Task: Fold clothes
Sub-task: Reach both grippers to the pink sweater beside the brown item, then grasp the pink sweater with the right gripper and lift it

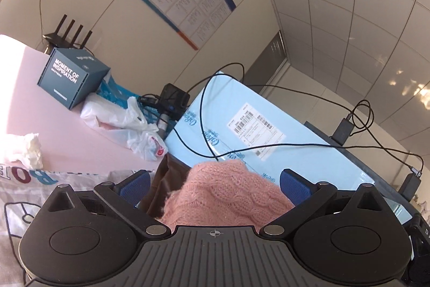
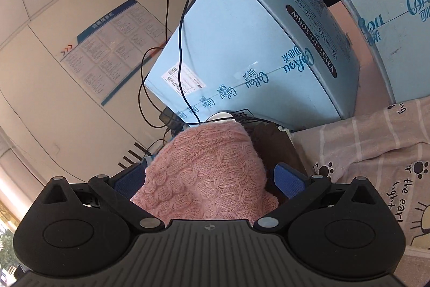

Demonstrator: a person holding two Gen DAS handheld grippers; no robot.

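A pink cable-knit sweater (image 1: pixel 225 195) bulges up between the blue pads of my left gripper (image 1: pixel 213 186), whose fingers stand wide apart. In the right wrist view the same pink sweater (image 2: pixel 207 174) fills the gap of my right gripper (image 2: pixel 208 179), which is spread just as wide. A dark brown garment (image 1: pixel 164 179) lies beside and under the sweater, and it shows again as the brown garment (image 2: pixel 274 144) on the right. Both cameras tilt upward toward wall and ceiling. The sweater's lower part is hidden behind the gripper bodies.
Light blue cardboard boxes (image 1: pixel 250 123) (image 2: pixel 255 45) with black cables over them stand right behind the sweater. A printed bedsheet (image 2: pixel 376 152) lies to the right. On the pink surface (image 1: pixel 53 125) are a dark blue box (image 1: pixel 70 77), plastic bags (image 1: pixel 129 123) and crumpled tissue (image 1: pixel 27 147).
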